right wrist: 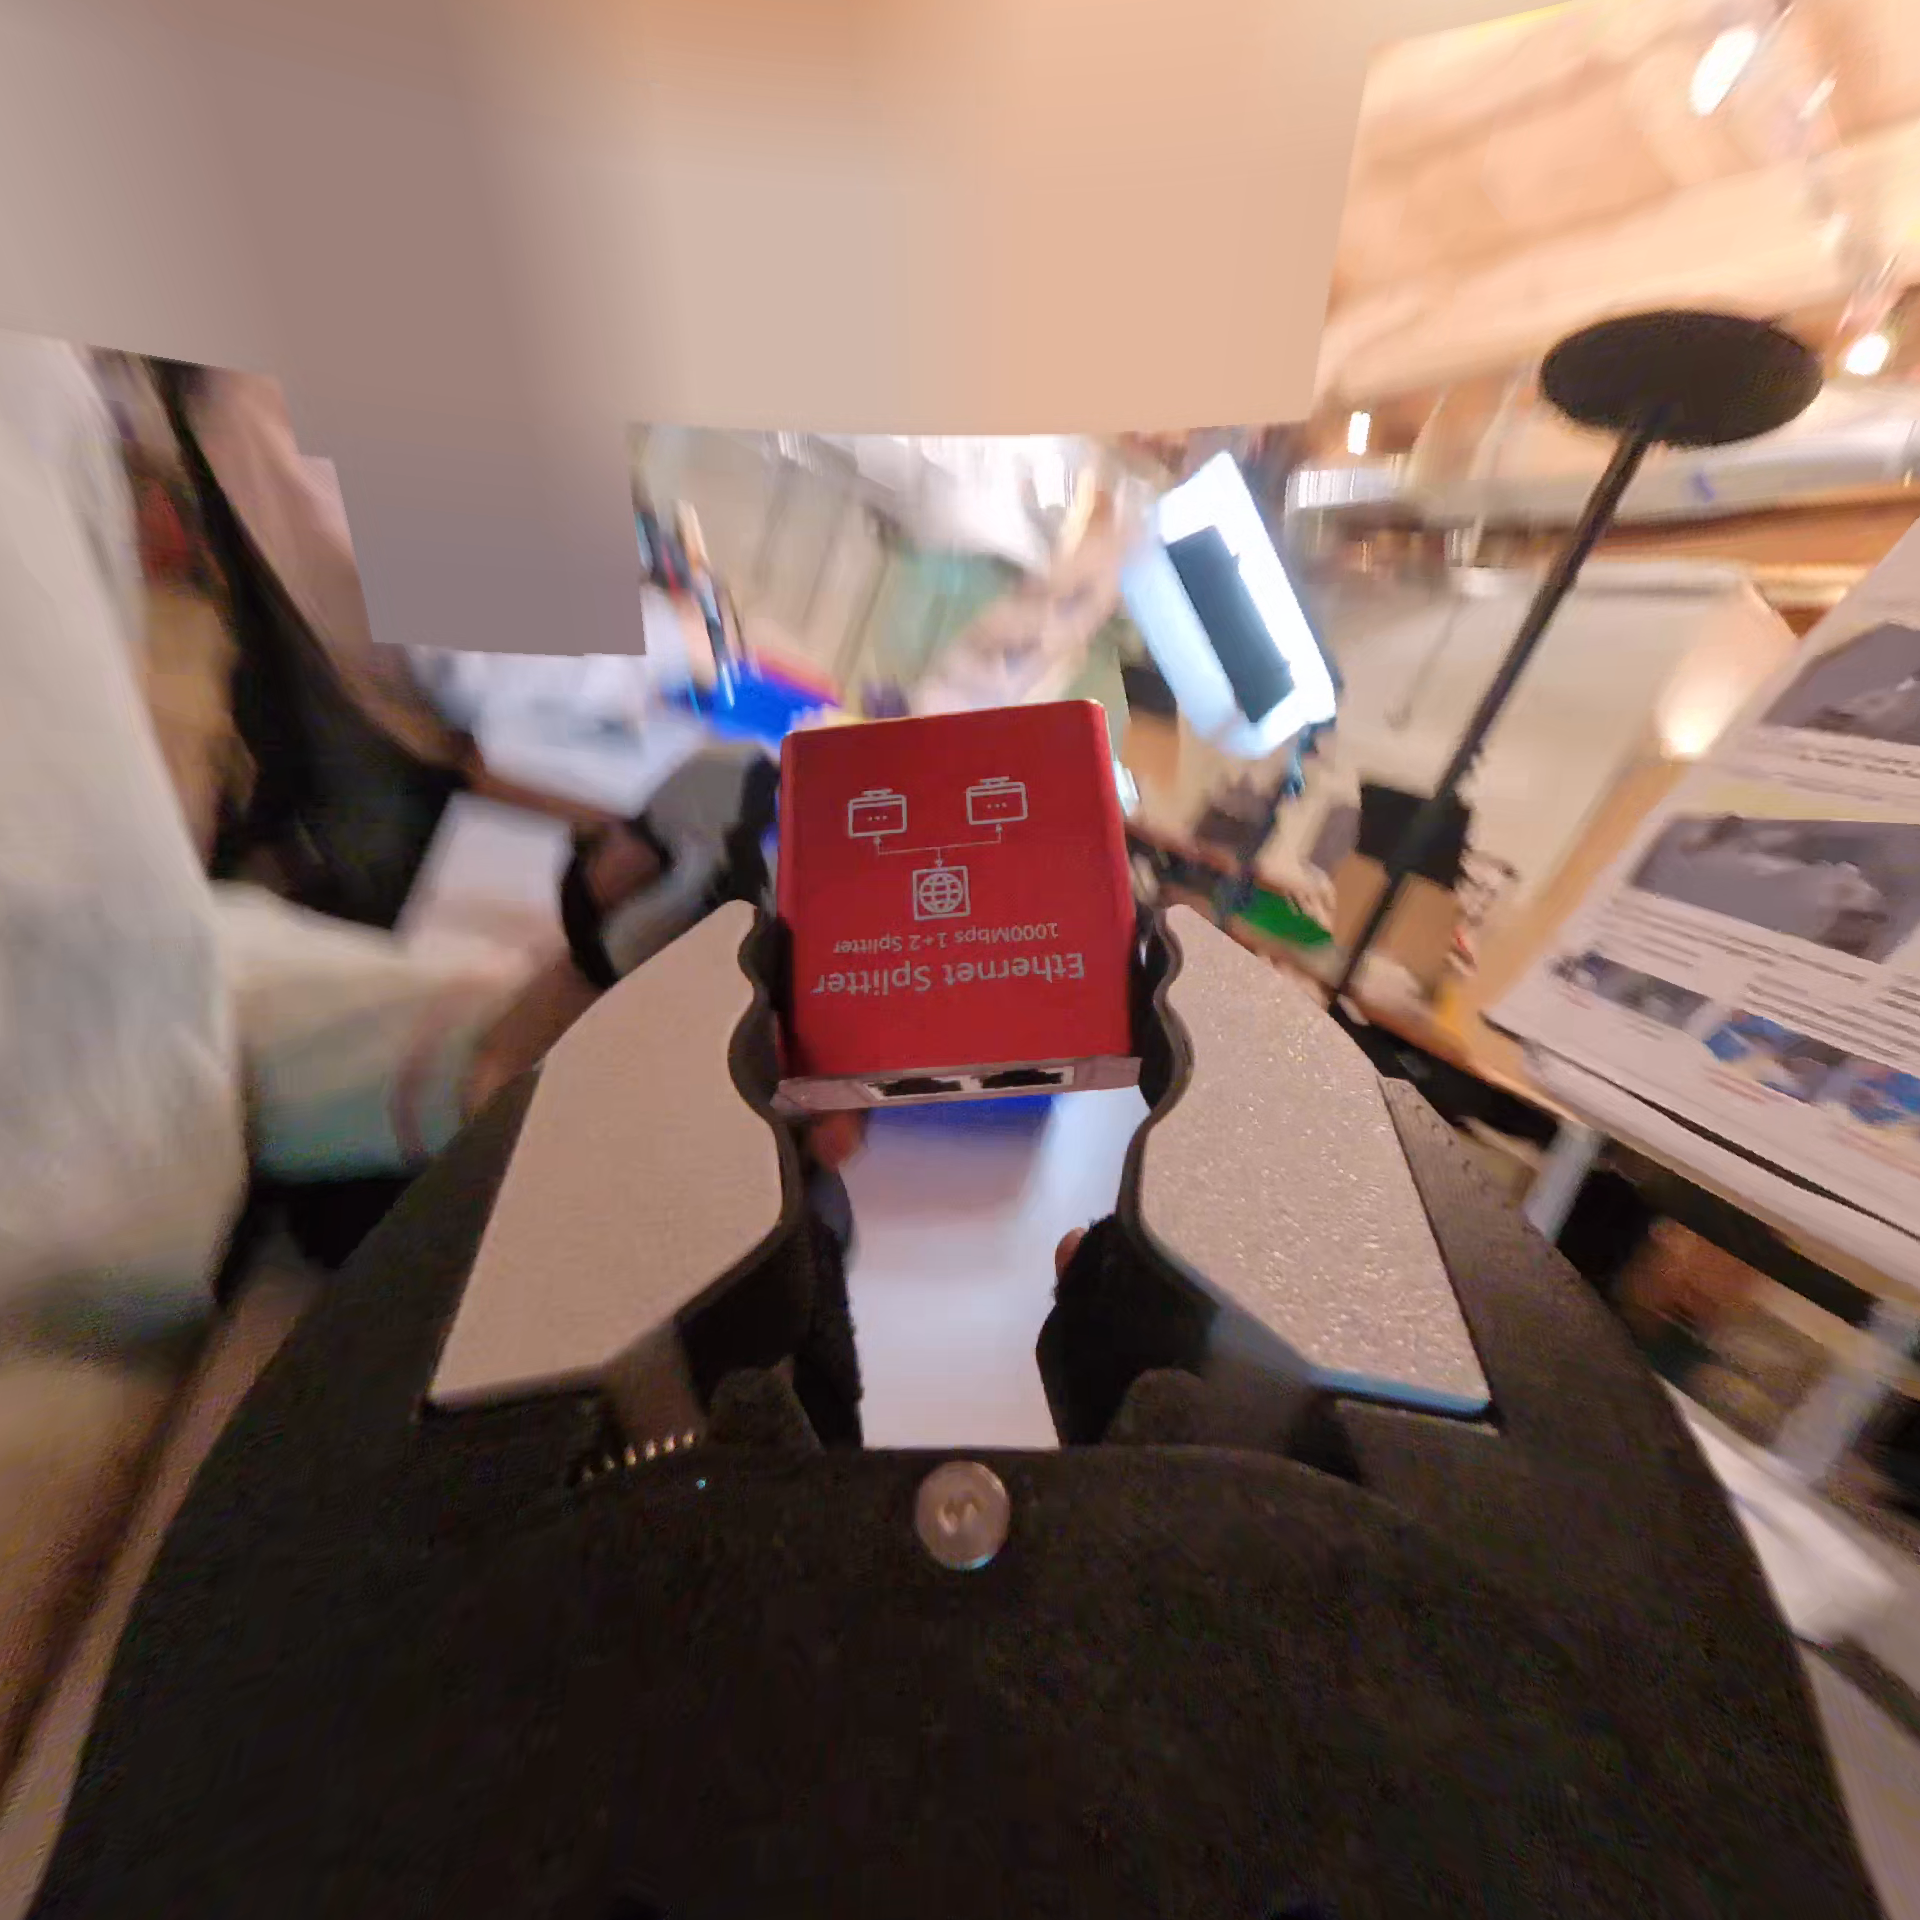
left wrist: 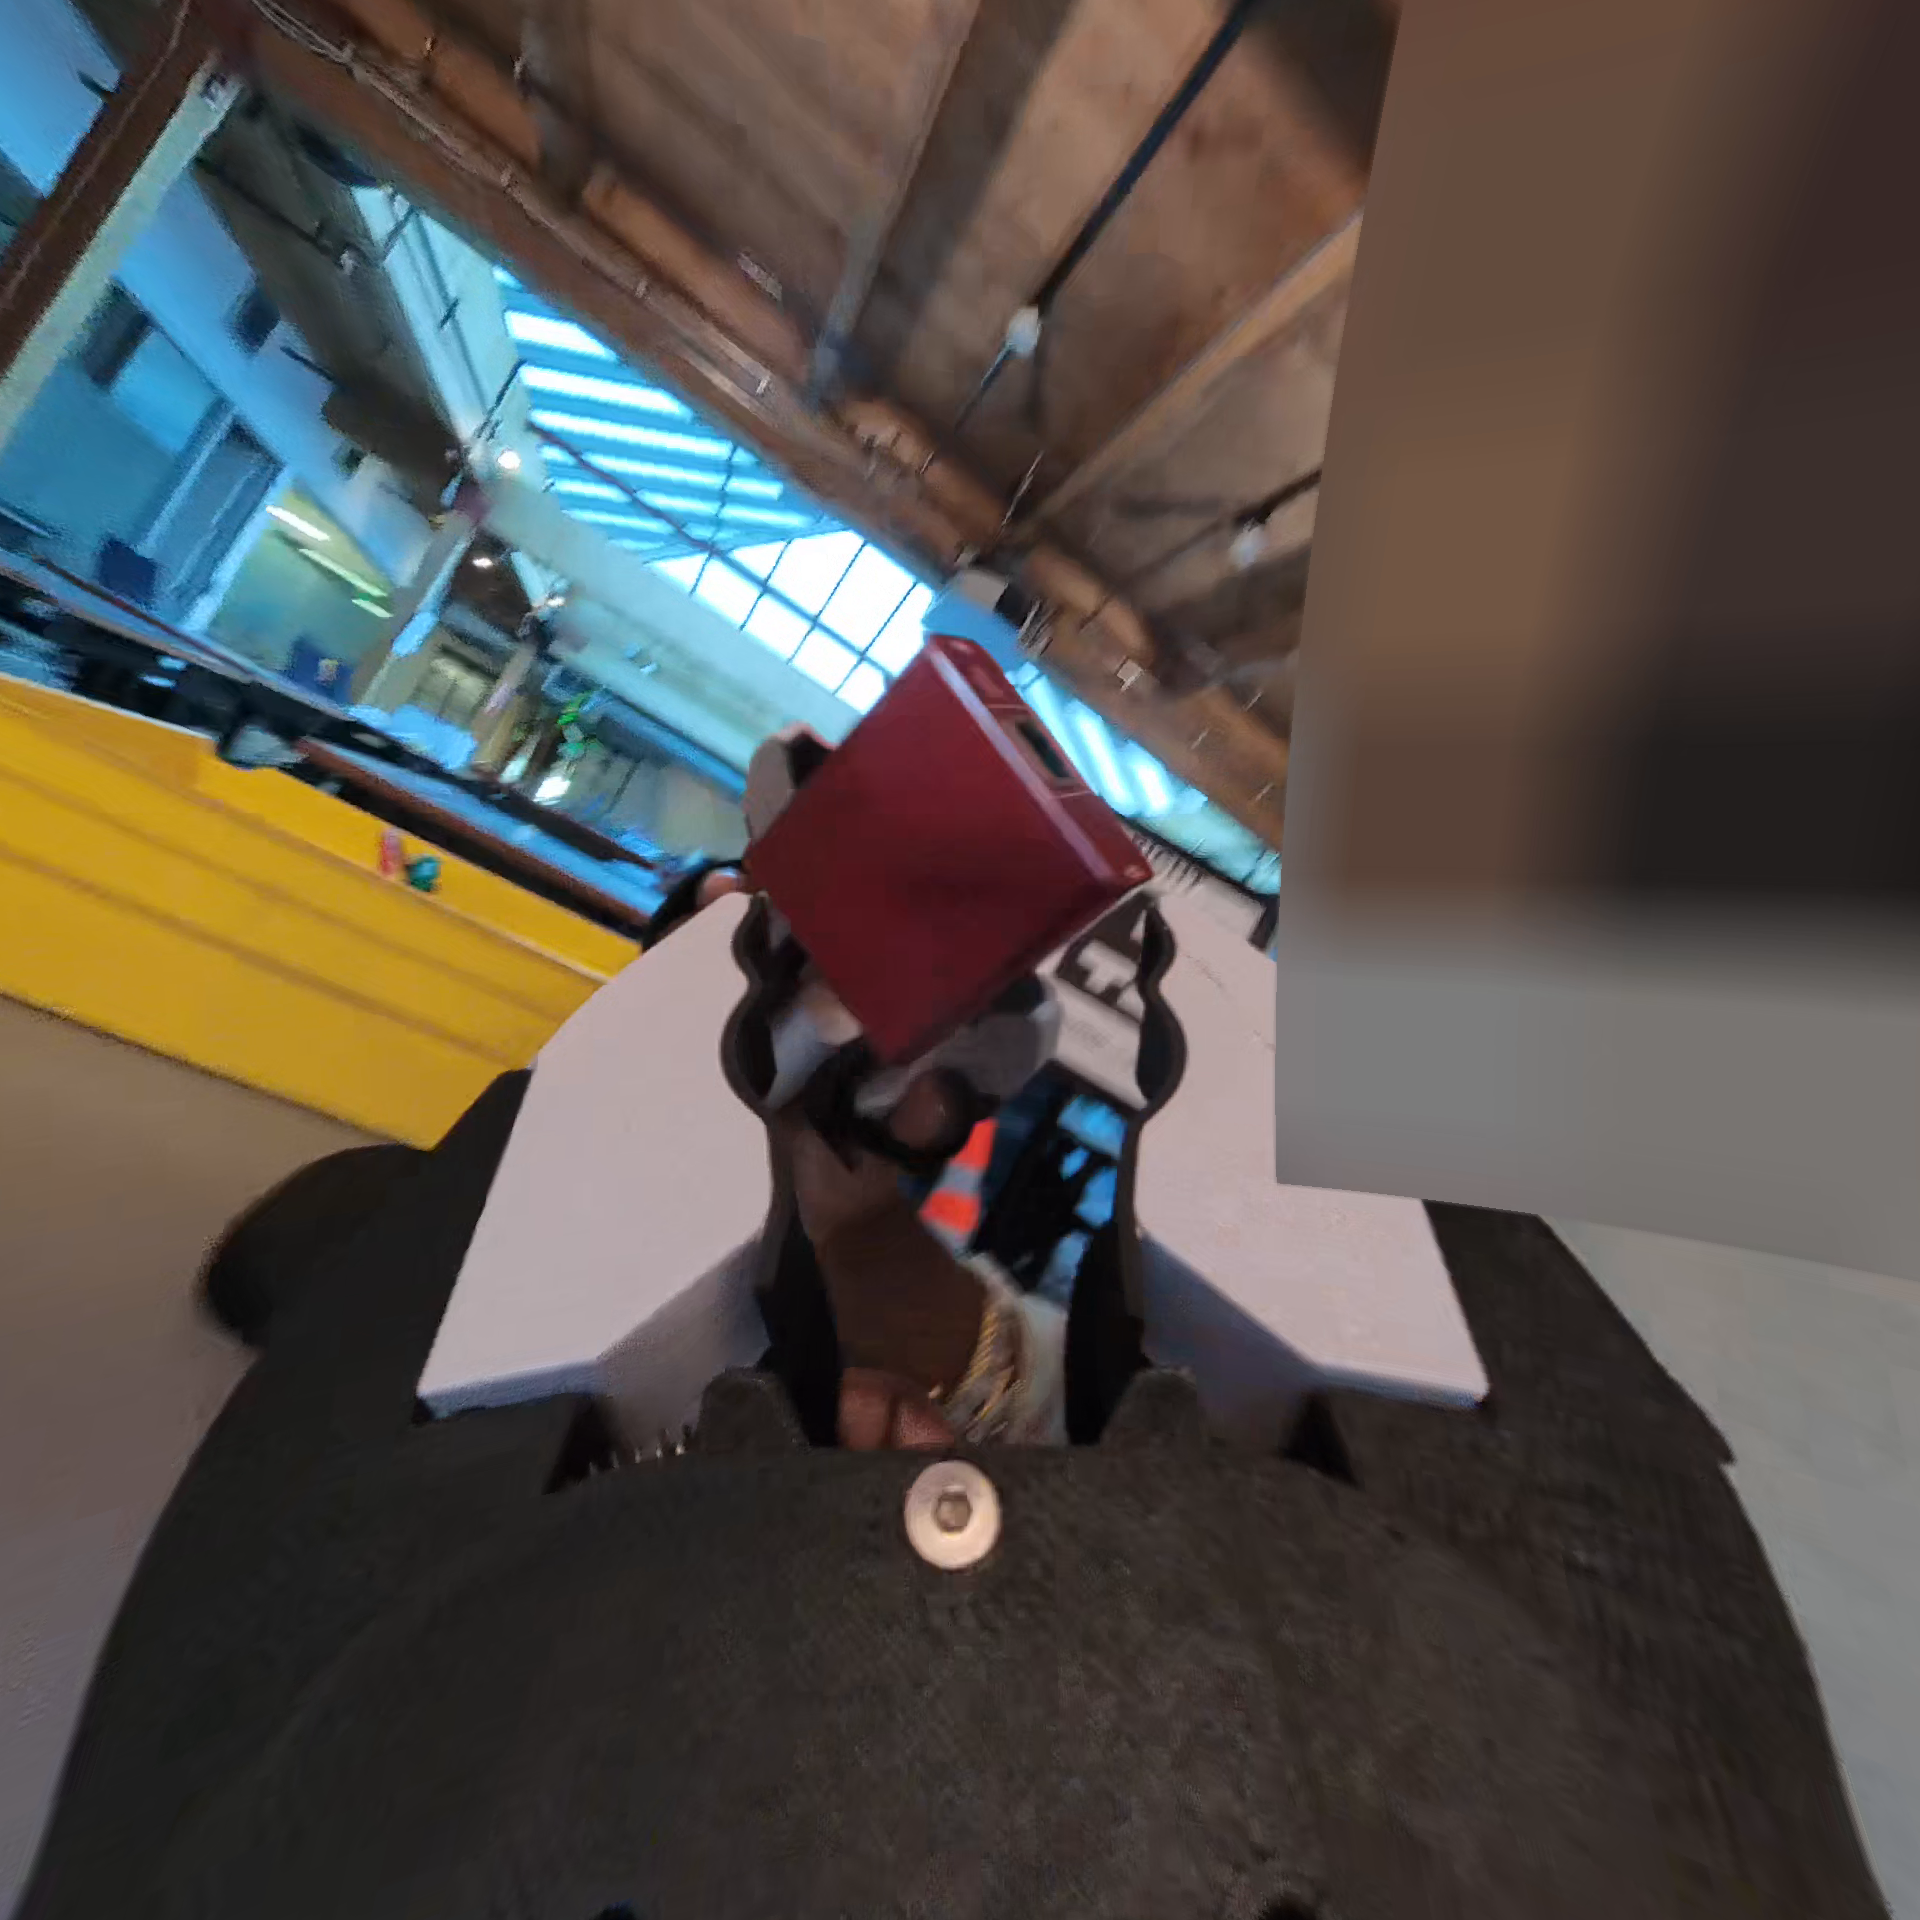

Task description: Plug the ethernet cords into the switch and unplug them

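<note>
The switch is a small red metal box (right wrist: pixel 951 904) with white symbols on top and two ports (right wrist: pixel 966 1083) facing the camera. My right gripper (right wrist: pixel 961 997) is shut on its two sides and holds it up in the air. In the left wrist view the same red box (left wrist: pixel 935 852) hangs tilted at the tips of my left gripper (left wrist: pixel 951 966), whose fingers stand apart and do not clamp it. The other gripper's grey fingers (left wrist: pixel 779 764) hold it there. A hand with a gold bracelet (left wrist: pixel 987 1361) shows behind. No ethernet cord is in view.
A yellow panel (left wrist: pixel 260 914) runs along the left in the left wrist view. In the right wrist view, a black stand with a round disc (right wrist: pixel 1683 384) and a board with printed sheets (right wrist: pixel 1766 914) are on the right. A person's white sleeve (right wrist: pixel 104 831) is on the left. Both grippers' tips are close together, under 4 cm apart.
</note>
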`<state>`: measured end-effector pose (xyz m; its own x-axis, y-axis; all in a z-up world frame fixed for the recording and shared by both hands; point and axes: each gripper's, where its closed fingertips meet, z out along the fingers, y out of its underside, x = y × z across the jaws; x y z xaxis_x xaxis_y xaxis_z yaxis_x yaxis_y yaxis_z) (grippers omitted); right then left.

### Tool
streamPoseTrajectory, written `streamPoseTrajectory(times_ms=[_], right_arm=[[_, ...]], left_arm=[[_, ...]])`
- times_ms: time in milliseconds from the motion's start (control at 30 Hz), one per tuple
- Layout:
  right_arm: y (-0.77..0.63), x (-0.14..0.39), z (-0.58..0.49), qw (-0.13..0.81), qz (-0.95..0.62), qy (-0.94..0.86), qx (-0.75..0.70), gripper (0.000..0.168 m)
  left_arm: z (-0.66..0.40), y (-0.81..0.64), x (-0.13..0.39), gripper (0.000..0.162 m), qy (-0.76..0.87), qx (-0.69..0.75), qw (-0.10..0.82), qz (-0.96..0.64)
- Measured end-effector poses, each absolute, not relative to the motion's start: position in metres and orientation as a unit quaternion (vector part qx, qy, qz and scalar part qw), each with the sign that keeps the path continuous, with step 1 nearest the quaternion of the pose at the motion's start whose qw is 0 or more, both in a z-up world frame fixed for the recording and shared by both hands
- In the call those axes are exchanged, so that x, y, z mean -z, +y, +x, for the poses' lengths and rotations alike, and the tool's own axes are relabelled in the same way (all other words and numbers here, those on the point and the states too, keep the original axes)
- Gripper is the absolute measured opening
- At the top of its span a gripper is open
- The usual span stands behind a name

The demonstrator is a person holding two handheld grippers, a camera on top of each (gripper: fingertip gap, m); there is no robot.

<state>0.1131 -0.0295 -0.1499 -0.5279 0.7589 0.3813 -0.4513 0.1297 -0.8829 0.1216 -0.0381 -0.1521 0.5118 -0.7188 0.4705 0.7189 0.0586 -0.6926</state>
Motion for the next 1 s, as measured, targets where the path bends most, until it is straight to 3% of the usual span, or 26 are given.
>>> streamPoseTrajectory(times_ms=[67, 167, 233, 333, 500, 633, 767, 1000], right_arm=[[-0.030, 0.132, 0.129, 0.420, -0.095, -0.507, -0.747, 0.069], [-0.039, 0.143, 0.126, 0.440, -0.067, -0.534, -0.719, 0.069], [-0.046, 0.156, 0.122, 0.436, -0.059, -0.577, -0.688, 0.069], [-0.050, 0.155, 0.125, 0.434, -0.045, -0.577, -0.690, 0.069], [-0.039, 0.173, 0.108, 0.472, -0.086, -0.645, -0.595, 0.070], [-0.031, 0.170, 0.104, 0.524, -0.099, -0.683, -0.499, 0.084], [-0.020, 0.192, 0.090, 0.534, -0.138, -0.752, -0.360, 0.083], [-0.015, 0.200, 0.090, 0.520, -0.158, -0.779, -0.313, 0.070]], left_arm=[[0.118, -0.042, 0.148, 0.074, -0.029, 0.586, 0.682, -0.437], [0.136, -0.048, 0.146, 0.087, -0.013, 0.707, 0.581, -0.403], [0.146, -0.045, 0.152, 0.089, 0.002, 0.689, 0.578, -0.438], [0.147, -0.044, 0.155, 0.075, 0.007, 0.677, 0.582, -0.450], [0.131, -0.027, 0.170, 0.074, -0.044, 0.607, 0.620, -0.496], [0.107, -0.007, 0.198, 0.074, -0.112, 0.488, 0.646, -0.577], [0.102, -0.004, 0.203, 0.074, -0.119, 0.443, 0.656, -0.599], [0.109, 0.002, 0.214, 0.074, -0.096, 0.394, 0.647, -0.646]])
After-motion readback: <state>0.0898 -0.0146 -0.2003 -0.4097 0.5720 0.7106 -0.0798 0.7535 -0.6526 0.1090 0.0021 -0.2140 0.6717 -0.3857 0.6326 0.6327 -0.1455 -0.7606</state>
